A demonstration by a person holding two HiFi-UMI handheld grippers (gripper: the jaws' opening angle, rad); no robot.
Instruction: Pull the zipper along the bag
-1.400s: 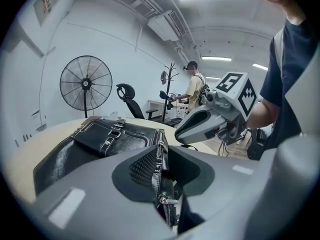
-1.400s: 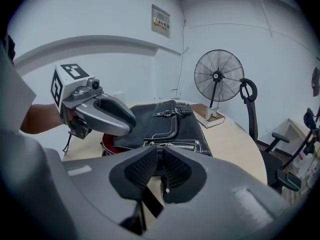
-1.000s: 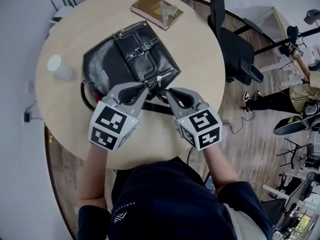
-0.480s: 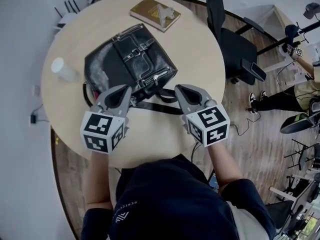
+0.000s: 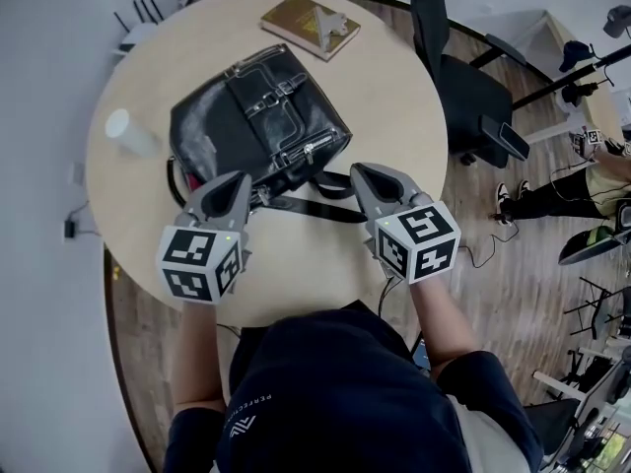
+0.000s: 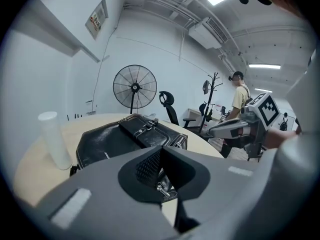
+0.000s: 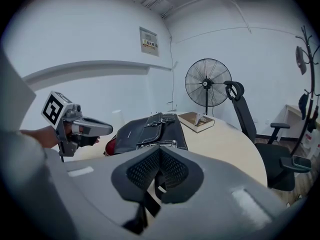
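The black leather bag (image 5: 258, 126), likely soft and floppy, lies on the round pale table (image 5: 394, 97) just on the far side of the left gripper (image 5: 244, 178) and the right gripper (image 5: 358, 170), both closed tight and seemingly empty, so better pinch its small, slippery metal zipper pull (image 6: 161, 188)

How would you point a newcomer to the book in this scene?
Find the round, pale wooden table, with a black leather bag at its middle. Past the bag, at the table's far edge, lies the book: flat, brown, with a small pale object resting on it. Its only other neighbour is a white cylinder at the table's left.
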